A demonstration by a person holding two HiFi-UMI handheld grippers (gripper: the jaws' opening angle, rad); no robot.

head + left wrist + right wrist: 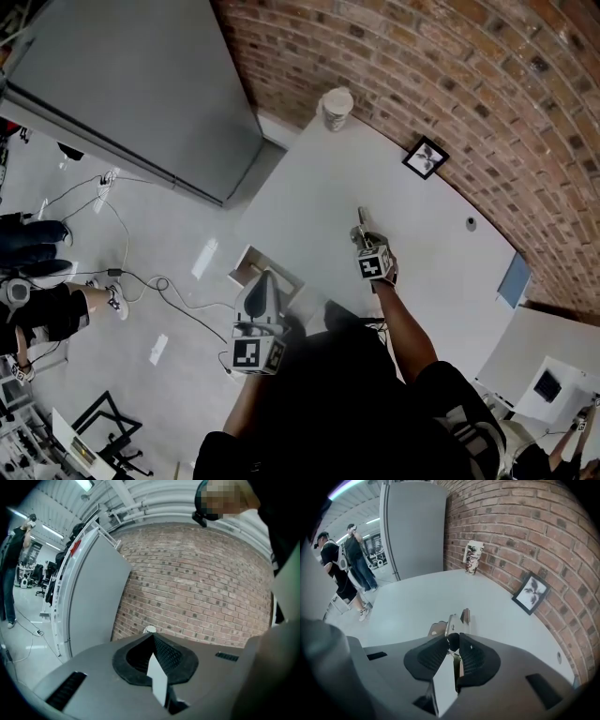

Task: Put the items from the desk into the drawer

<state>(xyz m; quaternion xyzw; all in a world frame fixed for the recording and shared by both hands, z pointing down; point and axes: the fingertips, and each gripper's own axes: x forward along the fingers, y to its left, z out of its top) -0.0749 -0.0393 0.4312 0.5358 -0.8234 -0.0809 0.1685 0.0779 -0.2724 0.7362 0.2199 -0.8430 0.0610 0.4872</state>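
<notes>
My right gripper (453, 640) jaws pinch a small silvery metal tool (455, 623) over the white tabletop (417, 597); probably stiff, light, slick, so I'd grip mid-body; left gripper (152, 640) jaws pressed together, empty

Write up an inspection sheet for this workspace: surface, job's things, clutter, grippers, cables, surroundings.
Surface: white desk, mostly bare.
Job's things: small silvery metal item in the right gripper's jaws; paper cup and picture frame on the desk by the wall; drawer open at the desk's near edge.
Clutter: small dark round spot on the desk, too small to identify.
Grippers: right gripper shut on the metal item; left gripper shut, empty, near the drawer.
Cables: cables trail across the floor left of the desk.
Surroundings: brick wall, grey panel, people on the floor at the left.
</notes>
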